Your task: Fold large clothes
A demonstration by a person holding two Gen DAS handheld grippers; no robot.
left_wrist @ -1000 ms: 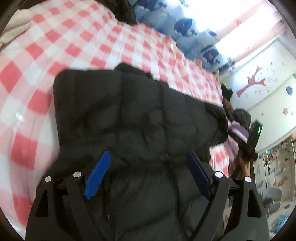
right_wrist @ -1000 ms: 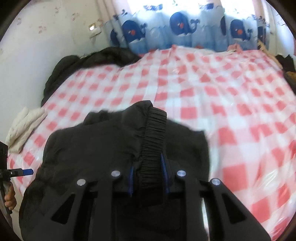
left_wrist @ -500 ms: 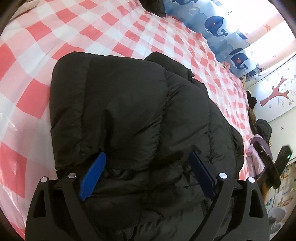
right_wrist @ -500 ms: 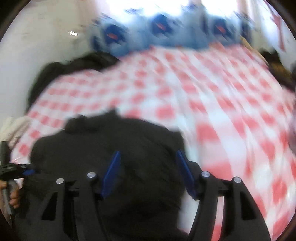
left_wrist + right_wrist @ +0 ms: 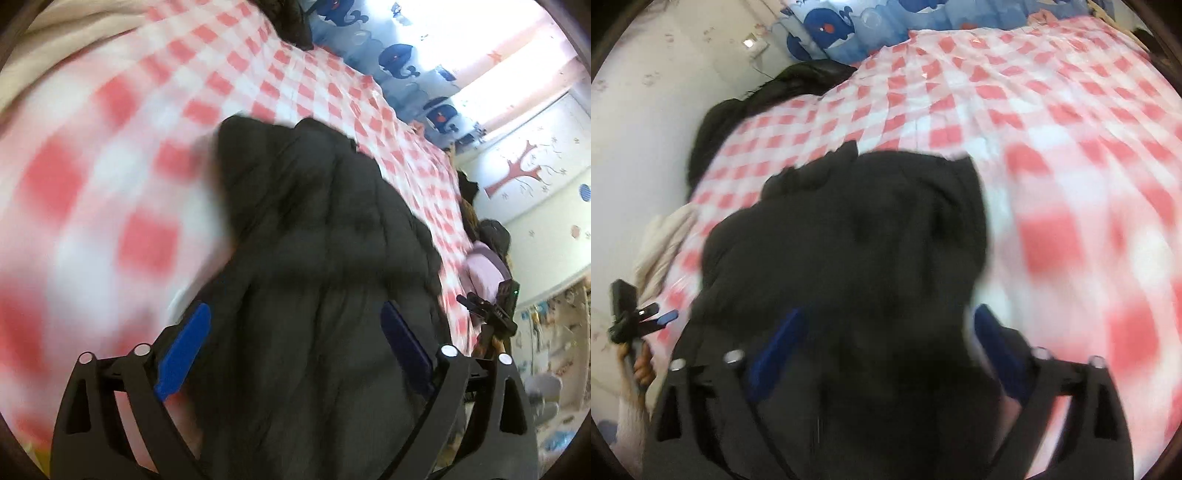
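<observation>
Red-and-white checked bedding (image 5: 110,177) is covering the whole bed, and the black puffer jacket (image 5: 332,258) is lying on it near the bed's near edge. Nearest in the left wrist view, the left tongs (image 5: 297,349) are hanging over the jacket's near end with the blue pads spread wide and opening further; padded cloth is showing between them, but the pads are not pressing on it. The right tongs (image 5: 886,350) are doing the same in the right wrist view, opening wide over the jacket (image 5: 849,240) and pinching nothing.

From there the jacket is running lengthwise away from the near edge toward the far side, where the whale-print curtain (image 5: 402,59) is hanging; its far end is lying roughly at mid-bed, bunched into folds. Bare checked cover is stretching wide on both sides of the jacket and beyond its far end. A dark garment (image 5: 746,110) is heaped at the bed's far corner against the wall, and pale bedding (image 5: 661,243) is bunching along that same side edge. Both views are blurring toward the edges.
</observation>
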